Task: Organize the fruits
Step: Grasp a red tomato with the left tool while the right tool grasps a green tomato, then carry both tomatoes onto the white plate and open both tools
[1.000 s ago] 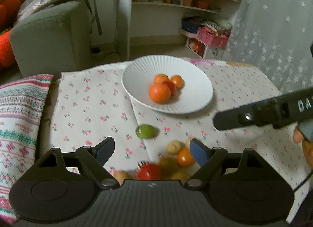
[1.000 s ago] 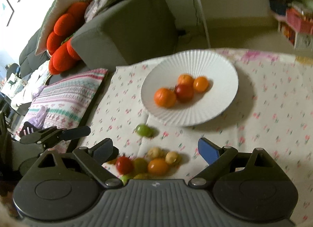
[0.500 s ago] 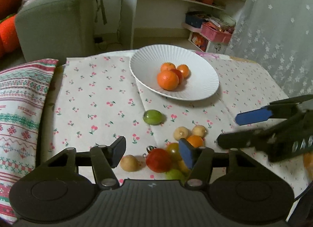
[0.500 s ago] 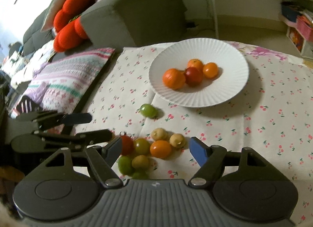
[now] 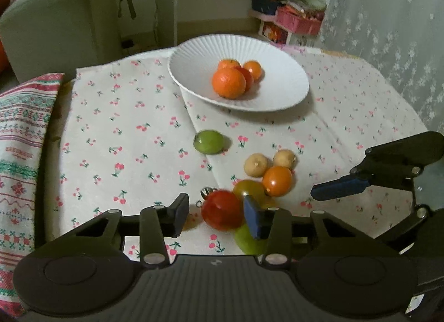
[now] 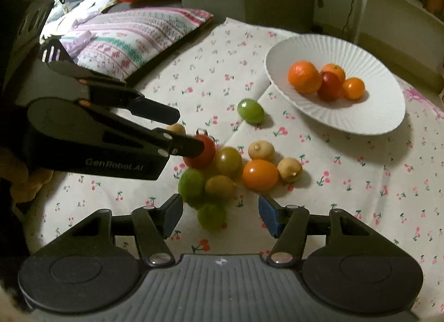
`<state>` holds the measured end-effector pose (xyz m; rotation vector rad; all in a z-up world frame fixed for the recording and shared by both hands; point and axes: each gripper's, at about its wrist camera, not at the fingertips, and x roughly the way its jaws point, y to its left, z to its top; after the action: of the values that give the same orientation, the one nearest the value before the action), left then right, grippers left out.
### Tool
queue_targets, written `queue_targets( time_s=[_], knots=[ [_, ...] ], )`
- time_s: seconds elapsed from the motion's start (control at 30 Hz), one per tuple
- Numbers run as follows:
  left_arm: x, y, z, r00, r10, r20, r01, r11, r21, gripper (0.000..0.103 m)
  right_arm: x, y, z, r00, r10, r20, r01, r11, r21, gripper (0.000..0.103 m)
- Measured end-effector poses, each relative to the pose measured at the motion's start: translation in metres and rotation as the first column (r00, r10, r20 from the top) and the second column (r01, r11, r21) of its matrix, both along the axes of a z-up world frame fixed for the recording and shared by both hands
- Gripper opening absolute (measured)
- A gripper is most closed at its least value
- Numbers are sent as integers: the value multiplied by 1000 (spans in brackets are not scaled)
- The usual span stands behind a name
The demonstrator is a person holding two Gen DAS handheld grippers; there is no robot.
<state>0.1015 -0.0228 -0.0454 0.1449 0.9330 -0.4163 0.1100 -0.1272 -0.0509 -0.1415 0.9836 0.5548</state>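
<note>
A white ribbed plate (image 5: 277, 100) (image 6: 360, 116) at the back of the cherry-print cloth holds several orange and red fruits. Loose fruits cluster at the near side: a red tomato (image 5: 222, 209) (image 6: 204, 155), an orange tomato (image 5: 277, 180) (image 6: 260, 174), two tan fruits, and green ones. One green fruit (image 5: 208, 141) (image 6: 250, 111) lies alone toward the plate. My left gripper (image 5: 216, 215) is closing with the red tomato between its fingers; a gap shows on the tomato's left side. My right gripper (image 6: 219, 215) is closing around a green fruit (image 6: 212, 216), clear of it on both sides.
A striped cushion (image 5: 22, 141) (image 6: 133, 36) lies along the table's left edge, with a grey sofa (image 5: 61, 22) behind it. A shelf unit and a pink basket (image 5: 299, 18) stand beyond the plate. A lace curtain (image 5: 388, 30) hangs at the right.
Both grippers have sunk toward the fruit cluster and their jaws have narrowed. The left now brackets the red tomato. The right gripper has rolled and shifted over the green fruits.
</note>
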Motion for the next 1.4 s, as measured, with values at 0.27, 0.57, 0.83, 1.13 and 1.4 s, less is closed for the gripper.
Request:
queue_targets(
  time_s=[0.27, 0.57, 0.83, 1.13, 1.4],
  knots=[
    [2, -9, -10, 999, -44, -13, 44, 998, 45, 27, 1, 8, -14, 1000, 25, -11, -25, 999, -40, 49],
    [14, -6, -18, 999, -14, -51, 16, 999, 35, 26, 1, 10, -19, 999, 38, -7, -38, 998, -40, 48],
    [16, -5, -18, 998, 4, -59, -3, 1000, 28, 25, 5, 8, -19, 1000, 29, -1, -29, 999, -35, 23],
    [17, -3, -10, 999, 16, -46, -16, 1000, 4, 24, 4, 11, -14, 999, 48, 0, -48, 998, -27, 23],
    [17, 1, 2, 999, 31, -16, -31, 999, -28, 24, 7, 5, -5, 999, 28, 22, -28, 1000, -3, 23]
  ],
)
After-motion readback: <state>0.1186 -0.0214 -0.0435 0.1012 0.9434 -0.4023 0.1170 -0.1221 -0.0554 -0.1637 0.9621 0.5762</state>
